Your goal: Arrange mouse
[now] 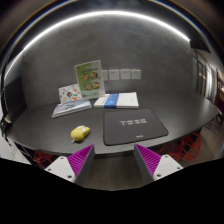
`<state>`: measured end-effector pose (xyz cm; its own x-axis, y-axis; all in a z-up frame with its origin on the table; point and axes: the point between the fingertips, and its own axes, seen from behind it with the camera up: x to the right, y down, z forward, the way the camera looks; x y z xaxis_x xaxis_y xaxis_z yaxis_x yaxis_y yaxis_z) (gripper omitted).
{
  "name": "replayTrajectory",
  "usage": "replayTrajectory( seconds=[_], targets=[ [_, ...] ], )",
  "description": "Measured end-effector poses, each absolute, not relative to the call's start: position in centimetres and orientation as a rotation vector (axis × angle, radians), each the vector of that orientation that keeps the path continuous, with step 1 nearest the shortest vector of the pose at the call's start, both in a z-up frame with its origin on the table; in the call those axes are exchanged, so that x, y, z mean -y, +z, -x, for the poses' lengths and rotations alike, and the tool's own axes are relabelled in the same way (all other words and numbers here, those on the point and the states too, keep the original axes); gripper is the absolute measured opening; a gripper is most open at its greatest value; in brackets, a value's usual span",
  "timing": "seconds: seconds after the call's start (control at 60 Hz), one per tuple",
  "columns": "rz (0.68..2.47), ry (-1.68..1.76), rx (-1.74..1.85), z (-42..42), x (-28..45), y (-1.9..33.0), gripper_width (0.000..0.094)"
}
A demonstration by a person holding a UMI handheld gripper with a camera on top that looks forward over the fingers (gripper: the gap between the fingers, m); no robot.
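Gripper (pixel 113 160) hangs released, nothing between its fingers; yellow mouse (pixel 80 132) lies beside black mouse pad (pixel 138 124); a misjudged closing grip could likely nudge it aside.

One yellow mouse (pixel 80 132), one black mouse pad (pixel 136 125), two leaflets (pixel 88 77), one blue-white booklet (pixel 119 100).

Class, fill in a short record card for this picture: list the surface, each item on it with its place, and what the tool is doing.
surface: dark table
mouse pad: black mouse pad, flat, just ahead of the tool's fingers
yellow object: small yellow object, left of the mouse pad, apart from it; possibly the mouse
papers: blue-and-white sheets beyond the mouse pad
leaflets: upright card and leaflet at the far left
tool: tool open, holding nothing, purple pads showing
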<state>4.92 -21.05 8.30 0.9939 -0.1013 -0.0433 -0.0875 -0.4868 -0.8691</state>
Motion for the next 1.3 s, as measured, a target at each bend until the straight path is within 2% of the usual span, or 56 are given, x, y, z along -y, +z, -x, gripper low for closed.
replayTrajectory(
  seconds=[0.15,0.433,0.617,0.833,0.883,0.95,1.033,1.05,1.067,1.133,1.183,1.233,1.3],
  targets=[
    [2.066,0.091,0.007,-2.8,19.2,7.5,0.0833],
    [2.088,0.290,0.290,5.4,14.5,1.4,0.0830],
    [2.087,0.349,0.359,10.1,10.4,-0.2,0.0835],
    [2.105,0.232,0.278,11.4,5.1,-0.8,0.0825],
    [2.111,0.174,0.250,11.3,4.0,-0.9,0.0800],
    [2.109,0.120,0.204,11.7,3.1,-1.0,0.0721],
    [2.102,0.082,0.141,11.9,2.1,-1.4,0.0518],
    [2.104,0.072,0.136,11.9,2.0,-1.4,0.0565],
    [2.109,0.067,0.132,12.0,2.0,-1.5,0.0474],
    [2.130,0.070,0.105,12.3,2.1,-1.4,0.0417],
    [2.158,0.117,0.091,13.3,2.7,-1.1,0.0412],
    [2.143,0.172,0.081,14.7,3.3,0.7,0.0412],
    [2.040,0.147,0.103,14.3,3.2,6.4,0.0411]
  ],
)
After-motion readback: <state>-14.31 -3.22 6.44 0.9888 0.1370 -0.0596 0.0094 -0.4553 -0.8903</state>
